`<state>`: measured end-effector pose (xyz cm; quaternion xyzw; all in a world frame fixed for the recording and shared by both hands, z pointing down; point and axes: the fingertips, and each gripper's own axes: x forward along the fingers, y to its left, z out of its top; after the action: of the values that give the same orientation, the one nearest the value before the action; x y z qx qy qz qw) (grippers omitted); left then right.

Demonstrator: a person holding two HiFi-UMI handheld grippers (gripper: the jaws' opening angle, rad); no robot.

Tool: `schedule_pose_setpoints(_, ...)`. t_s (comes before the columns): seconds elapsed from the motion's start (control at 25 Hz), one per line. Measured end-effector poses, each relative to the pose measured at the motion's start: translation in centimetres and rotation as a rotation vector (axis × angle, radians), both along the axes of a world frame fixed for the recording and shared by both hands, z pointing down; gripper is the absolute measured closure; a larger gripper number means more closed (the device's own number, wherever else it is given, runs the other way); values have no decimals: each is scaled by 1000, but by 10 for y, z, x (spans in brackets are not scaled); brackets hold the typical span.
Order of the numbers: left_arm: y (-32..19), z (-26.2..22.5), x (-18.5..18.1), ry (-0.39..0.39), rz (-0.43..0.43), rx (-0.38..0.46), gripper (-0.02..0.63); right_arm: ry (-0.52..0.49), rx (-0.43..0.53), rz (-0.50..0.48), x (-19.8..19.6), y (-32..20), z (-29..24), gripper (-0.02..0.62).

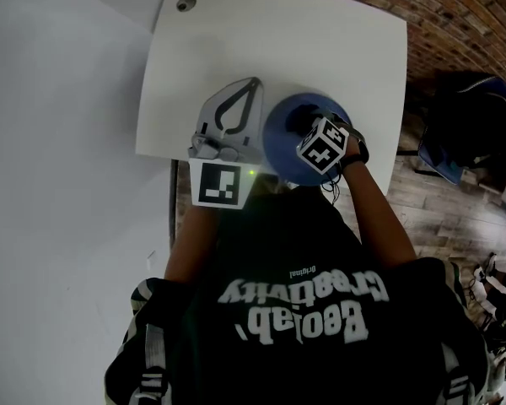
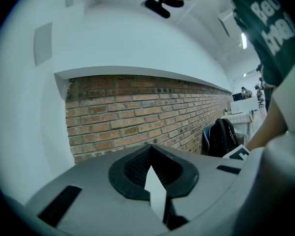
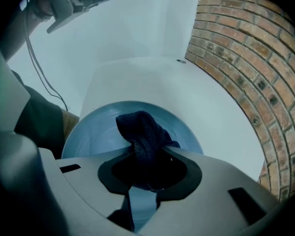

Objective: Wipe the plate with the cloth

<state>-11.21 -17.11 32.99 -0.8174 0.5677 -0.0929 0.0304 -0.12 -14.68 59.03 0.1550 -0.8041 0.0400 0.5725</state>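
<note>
A blue plate [image 1: 280, 137] lies near the front edge of the white table [image 1: 278, 40]. My right gripper [image 1: 310, 135] hovers over the plate, its marker cube hiding the jaws from above. In the right gripper view this gripper [image 3: 147, 156] is shut on a bunched dark blue cloth [image 3: 142, 129], which hangs down onto the plate [image 3: 96, 129]. My left gripper [image 1: 254, 83] rests on the table just left of the plate, its grey fingers meeting at the tips with nothing in them. In its own view the left gripper [image 2: 152, 163] points toward the brick wall.
A round cable hole [image 1: 185, 3] sits at the table's far left corner. A dark backpack [image 1: 468, 116] lies on the wooden floor to the right, below a brick wall [image 3: 246, 58]. A white partition [image 1: 59, 142] borders the table's left side.
</note>
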Motion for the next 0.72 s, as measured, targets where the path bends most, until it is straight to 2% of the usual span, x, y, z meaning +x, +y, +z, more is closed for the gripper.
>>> schedule_pose_setpoints(0.28, 2, 1, 5, -9, 27, 0, 604, -21, -42, -92, -17, 39, 2, 509)
schedule_pose_setpoints(0.72, -1, -2, 37, -2, 99, 1, 604, -30, -101, -98, 4, 82, 2, 509)
